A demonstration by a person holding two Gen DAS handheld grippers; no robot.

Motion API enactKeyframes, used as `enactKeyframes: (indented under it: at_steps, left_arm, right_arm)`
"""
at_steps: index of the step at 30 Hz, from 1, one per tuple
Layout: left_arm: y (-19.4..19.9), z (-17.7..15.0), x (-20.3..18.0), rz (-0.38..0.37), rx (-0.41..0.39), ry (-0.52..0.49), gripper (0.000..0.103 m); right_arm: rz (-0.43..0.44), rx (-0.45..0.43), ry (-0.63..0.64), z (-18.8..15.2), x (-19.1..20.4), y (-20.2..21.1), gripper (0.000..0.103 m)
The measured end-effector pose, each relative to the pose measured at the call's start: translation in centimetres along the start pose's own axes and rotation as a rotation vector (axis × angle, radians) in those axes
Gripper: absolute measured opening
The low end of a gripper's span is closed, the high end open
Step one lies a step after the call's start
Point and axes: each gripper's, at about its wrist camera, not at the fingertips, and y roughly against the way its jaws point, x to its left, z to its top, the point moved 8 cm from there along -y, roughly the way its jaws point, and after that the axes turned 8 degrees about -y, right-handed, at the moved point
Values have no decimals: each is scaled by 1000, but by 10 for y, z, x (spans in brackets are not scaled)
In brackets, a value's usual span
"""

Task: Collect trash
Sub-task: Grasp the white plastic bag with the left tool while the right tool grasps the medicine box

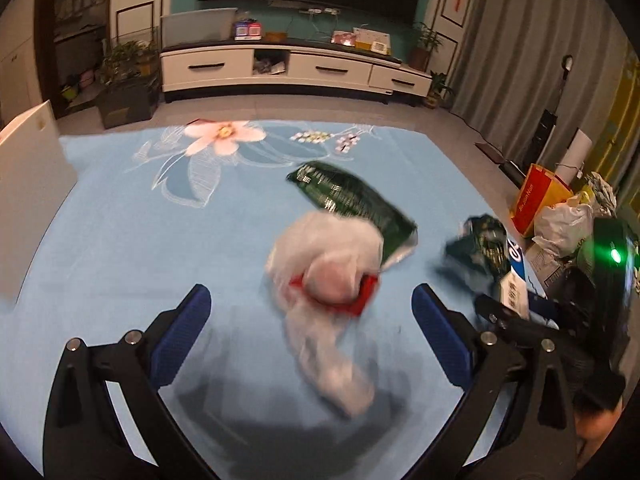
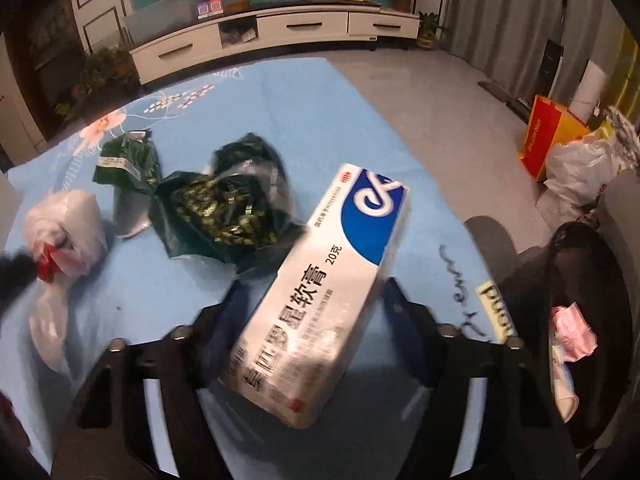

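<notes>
Right gripper [image 2: 310, 304] clamps the white-blue ointment box [image 2: 320, 288]; left gripper [image 1: 312, 312] spread wide over white plastic bag [image 1: 324, 256], gripping nothing.

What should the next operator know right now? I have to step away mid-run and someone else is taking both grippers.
Right gripper: shut on the white-and-blue ointment box, held above the blue cloth.
Left gripper: open, empty, hovering over the white plastic bag with red bits.
Still lying on the cloth: the white bag, a flat green wrapper and a crumpled green wrapper.
A dark bin at the right table edge already holds some pink and white rubbish.
Done: box picked up. Left: probably drop the box in that bin, then collect the bag and both wrappers.
</notes>
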Motion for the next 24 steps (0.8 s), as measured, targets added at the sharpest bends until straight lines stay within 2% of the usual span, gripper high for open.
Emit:
enactKeyframes:
  at_steps: [1, 2, 6, 8, 10, 12, 13, 16, 19, 24]
  left_arm:
    - [-4, 3, -1, -16, 3, -2, 100]
    - [-10, 6, -3, -24, 7, -1, 100]
    - [-30, 9, -10, 1, 43, -43, 100]
    - [-36, 9, -10, 14, 52, -52, 93]
    - [-40, 5, -9, 20, 69, -46, 62]
    - [-38, 1, -7, 3, 69, -37, 53]
    - [-37, 0, -7, 1, 66, -34, 41]
    - [-26, -4, -8, -4, 52, -14, 27]
    - [-11, -10, -14, -31, 36, -4, 23]
    - [30, -30, -38, -56, 29, -18, 23]
  right_arm:
    - [6, 10, -6, -2, -5, 3, 45]
    - [17, 20, -6, -4, -9, 5, 41]
    - [46, 37, 17, -18, -20, 18, 34]
    - [73, 47, 14, -24, -26, 23, 34]
    - [90, 54, 4, -27, -31, 27, 34]
    - [110, 59, -3, -32, -35, 31, 34]
    - [116, 58, -3, -34, -36, 33, 34]
    - [149, 60, -14, -41, -41, 42, 34]
    - [175, 48, -12, -49, -49, 55, 34]
    - [236, 38, 3, -64, -58, 77, 34]
